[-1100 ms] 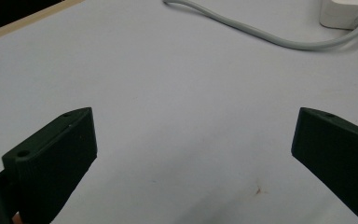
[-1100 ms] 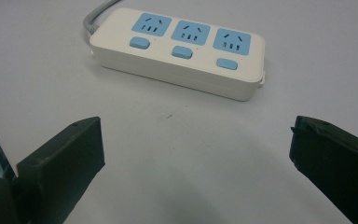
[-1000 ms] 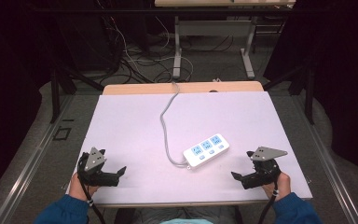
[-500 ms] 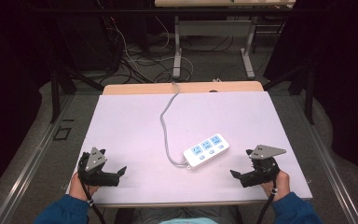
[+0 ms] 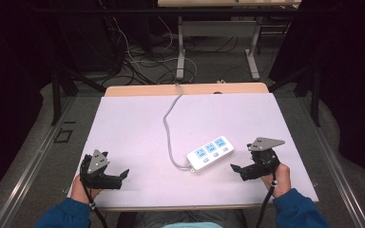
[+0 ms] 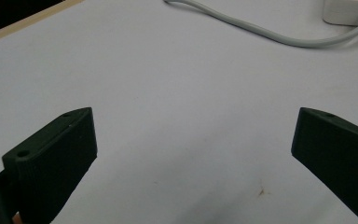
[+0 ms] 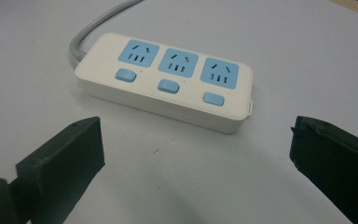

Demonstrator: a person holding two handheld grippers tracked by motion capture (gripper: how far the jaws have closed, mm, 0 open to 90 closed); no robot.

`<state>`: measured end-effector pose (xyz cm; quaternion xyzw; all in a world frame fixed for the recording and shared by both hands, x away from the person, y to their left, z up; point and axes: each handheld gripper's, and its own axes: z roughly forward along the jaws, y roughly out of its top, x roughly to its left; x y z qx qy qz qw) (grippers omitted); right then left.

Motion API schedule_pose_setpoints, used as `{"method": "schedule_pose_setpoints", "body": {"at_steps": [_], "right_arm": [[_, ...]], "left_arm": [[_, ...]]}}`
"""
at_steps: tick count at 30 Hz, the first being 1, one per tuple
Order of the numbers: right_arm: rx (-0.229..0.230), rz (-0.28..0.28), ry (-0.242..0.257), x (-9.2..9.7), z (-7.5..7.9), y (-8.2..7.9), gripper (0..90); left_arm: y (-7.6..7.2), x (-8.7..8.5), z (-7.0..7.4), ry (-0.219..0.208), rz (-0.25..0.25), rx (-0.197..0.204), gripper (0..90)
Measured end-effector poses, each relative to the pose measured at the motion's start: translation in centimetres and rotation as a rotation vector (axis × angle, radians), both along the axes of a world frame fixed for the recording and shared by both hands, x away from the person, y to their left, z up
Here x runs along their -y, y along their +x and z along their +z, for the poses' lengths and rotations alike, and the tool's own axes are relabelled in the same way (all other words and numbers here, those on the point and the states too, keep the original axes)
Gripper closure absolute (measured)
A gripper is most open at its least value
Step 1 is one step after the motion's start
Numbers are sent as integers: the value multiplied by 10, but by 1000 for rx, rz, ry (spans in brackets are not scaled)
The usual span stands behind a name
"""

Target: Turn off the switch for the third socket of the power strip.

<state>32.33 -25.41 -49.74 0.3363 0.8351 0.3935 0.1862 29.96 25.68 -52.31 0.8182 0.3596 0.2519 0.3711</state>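
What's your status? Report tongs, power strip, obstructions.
Left tongs open, empty. Right tongs open, facing power strip, apart. Cord trails off far edge. Nothing between.

Bench [image 5: 133, 128] left half lies bare, free passage there. Power strip [image 5: 210, 153] sits right of centre, its cord [image 5: 168, 128] trailing to the far edge; right claw [image 5: 241, 170] near it
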Motion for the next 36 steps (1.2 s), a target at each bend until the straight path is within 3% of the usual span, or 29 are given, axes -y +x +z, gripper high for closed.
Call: {"method": "schedule_pose_setpoints", "body": {"at_steps": [28, 36], "right_arm": [[-22, -10, 15, -12, 9, 37, 22], [-37, -3, 0, -19, 10, 47, 10]], "left_arm": [[2, 1, -2, 3, -5, -4, 1], [3, 1, -2, 2, -5, -6, 1]]}}
